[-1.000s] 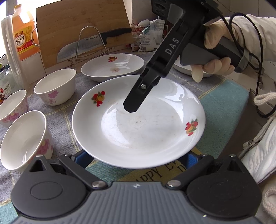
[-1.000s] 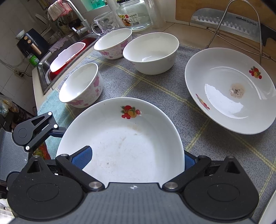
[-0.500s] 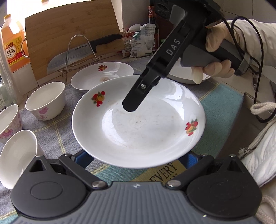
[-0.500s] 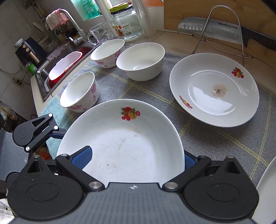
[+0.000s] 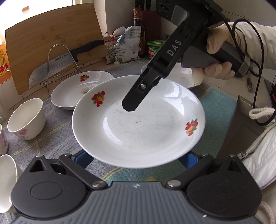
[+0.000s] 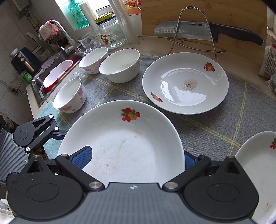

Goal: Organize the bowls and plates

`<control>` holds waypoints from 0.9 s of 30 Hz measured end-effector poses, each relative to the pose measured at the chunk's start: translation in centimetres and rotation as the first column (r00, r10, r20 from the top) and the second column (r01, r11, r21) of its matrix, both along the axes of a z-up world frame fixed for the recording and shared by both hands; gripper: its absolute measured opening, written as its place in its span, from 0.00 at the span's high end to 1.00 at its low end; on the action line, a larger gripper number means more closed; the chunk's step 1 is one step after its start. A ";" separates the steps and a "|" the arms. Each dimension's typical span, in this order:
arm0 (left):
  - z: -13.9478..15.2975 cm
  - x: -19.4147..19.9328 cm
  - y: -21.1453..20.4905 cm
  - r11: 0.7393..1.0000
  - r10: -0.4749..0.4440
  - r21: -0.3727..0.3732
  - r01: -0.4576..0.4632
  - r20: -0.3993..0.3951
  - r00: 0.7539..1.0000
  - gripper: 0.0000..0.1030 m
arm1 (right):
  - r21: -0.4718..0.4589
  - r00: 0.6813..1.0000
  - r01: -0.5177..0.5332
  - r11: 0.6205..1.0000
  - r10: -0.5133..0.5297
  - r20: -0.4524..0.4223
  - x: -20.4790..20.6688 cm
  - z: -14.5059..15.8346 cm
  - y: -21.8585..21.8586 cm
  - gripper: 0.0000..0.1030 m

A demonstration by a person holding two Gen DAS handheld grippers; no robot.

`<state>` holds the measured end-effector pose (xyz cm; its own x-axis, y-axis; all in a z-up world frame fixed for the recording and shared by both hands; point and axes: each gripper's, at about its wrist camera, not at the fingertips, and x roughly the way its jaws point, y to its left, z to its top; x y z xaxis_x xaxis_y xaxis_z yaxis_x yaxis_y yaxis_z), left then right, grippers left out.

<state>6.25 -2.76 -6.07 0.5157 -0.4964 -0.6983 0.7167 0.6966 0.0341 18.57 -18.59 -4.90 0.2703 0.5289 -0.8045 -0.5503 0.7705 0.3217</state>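
Note:
A white plate with fruit prints (image 5: pixel 138 120) is held up off the mat from two sides. My left gripper (image 5: pixel 136 160) grips its near rim. My right gripper (image 6: pixel 136 160) grips the opposite rim, its upper finger (image 5: pixel 132 101) lying over the plate. In the right wrist view the same plate (image 6: pixel 124 141) fills the foreground. A second plate (image 6: pixel 186 84) with a stain lies on the grey mat beyond it. A third plate (image 6: pixel 258 170) sits at the right. Three bowls (image 6: pixel 120 65) (image 6: pixel 94 59) (image 6: pixel 70 95) stand at the left.
A cleaver on a wire rack (image 6: pixel 193 29) leans against a wooden cutting board (image 6: pixel 203 15) at the back. A glass jar (image 6: pixel 110 31) and a glass mug (image 6: pixel 88 42) stand by the sink (image 6: pixel 57 75). Bottles and food packets (image 5: pixel 127 44) crowd the back wall.
The held plate has risen and moved toward the stained plate, both grippers travelling with it. The bowls have slid left and down in both views.

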 end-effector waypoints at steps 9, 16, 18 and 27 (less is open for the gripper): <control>0.4 0.5 -3.2 0.999 -0.034 0.002 0.034 0.004 0.999 0.02 | 0.007 0.999 0.041 0.999 -0.041 0.011 -0.3 0.2 -3.8 0.00; 0.5 1.2 -5.3 0.998 -0.058 0.006 0.058 -0.003 0.998 0.02 | 0.013 0.997 0.071 0.997 -0.071 0.012 -0.5 0.0 -6.7 0.00; 0.4 1.4 -5.8 0.998 -0.066 0.006 0.066 -0.004 0.998 0.02 | 0.015 0.997 0.079 0.997 -0.079 0.012 -0.5 0.0 -7.4 0.00; 0.5 2.5 -8.2 0.995 -0.096 0.012 0.096 -0.001 0.995 0.02 | 0.019 0.994 0.108 0.994 -0.109 0.020 -0.4 0.0 -10.3 0.00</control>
